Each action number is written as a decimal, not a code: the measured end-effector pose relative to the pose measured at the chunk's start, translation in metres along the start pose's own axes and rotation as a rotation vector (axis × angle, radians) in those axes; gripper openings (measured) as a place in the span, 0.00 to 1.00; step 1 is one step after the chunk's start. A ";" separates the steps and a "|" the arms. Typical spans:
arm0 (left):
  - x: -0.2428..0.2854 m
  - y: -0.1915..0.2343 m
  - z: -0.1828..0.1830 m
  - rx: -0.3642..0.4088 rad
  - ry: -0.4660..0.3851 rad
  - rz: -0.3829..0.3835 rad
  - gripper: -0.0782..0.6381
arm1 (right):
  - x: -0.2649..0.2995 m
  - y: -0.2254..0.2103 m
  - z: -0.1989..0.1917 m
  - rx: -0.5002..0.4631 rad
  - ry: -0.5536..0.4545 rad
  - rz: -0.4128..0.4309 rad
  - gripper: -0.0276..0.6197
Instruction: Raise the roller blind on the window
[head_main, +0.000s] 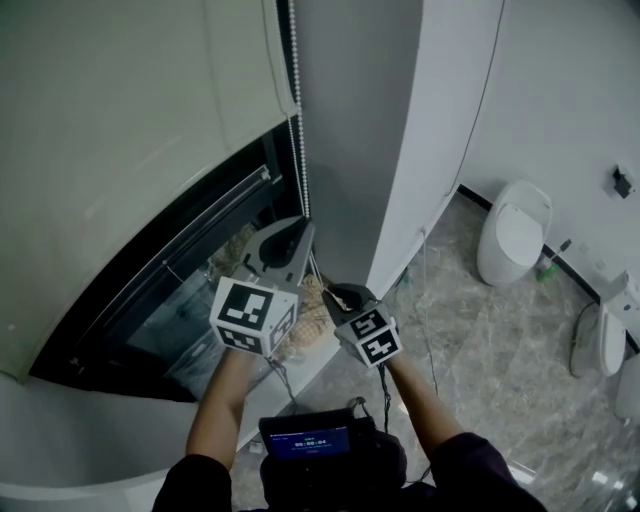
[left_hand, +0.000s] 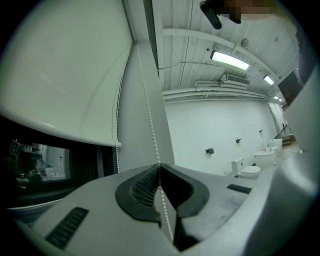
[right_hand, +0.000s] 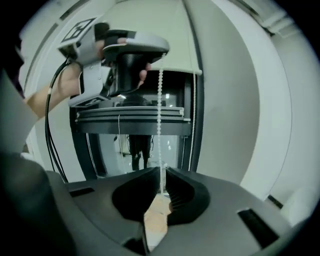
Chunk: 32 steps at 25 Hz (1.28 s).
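L hand-held gripper (left_hand: 159, 167) & R hand-held gripper (right_hand: 163, 172) might slip off the bead chain (left_hand: 150, 125) if the pull is too fast, or the chain could jump off up top. Both are pinched tight on it, L higher, R just below. Roller blind (head_main: 120, 150) hangs over the top of the window (head_main: 170, 310); glass shows under.

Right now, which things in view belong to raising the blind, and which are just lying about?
Job: roller blind, bead chain, window, left tongs, right tongs, both shut on the chain.
Lying about: toilet, ceiling light, marble floor.
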<state>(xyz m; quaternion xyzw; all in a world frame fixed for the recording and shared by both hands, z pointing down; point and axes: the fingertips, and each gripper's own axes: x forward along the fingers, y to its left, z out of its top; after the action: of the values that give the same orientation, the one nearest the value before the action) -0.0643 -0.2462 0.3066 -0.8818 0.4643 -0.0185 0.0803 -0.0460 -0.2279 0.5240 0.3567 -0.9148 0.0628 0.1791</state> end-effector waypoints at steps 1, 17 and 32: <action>-0.002 0.001 -0.001 -0.005 0.000 0.002 0.13 | -0.004 -0.005 -0.001 0.051 -0.003 0.008 0.07; -0.020 -0.052 -0.158 -0.147 0.292 -0.070 0.13 | -0.085 -0.012 0.225 0.000 -0.462 0.143 0.18; -0.056 -0.033 -0.174 -0.336 0.231 -0.017 0.13 | -0.068 -0.009 0.221 -0.285 -0.399 -0.062 0.05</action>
<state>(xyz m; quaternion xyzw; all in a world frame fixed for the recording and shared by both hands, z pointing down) -0.0877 -0.2033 0.4861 -0.8788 0.4595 -0.0425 -0.1217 -0.0560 -0.2456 0.2930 0.3610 -0.9203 -0.1440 0.0451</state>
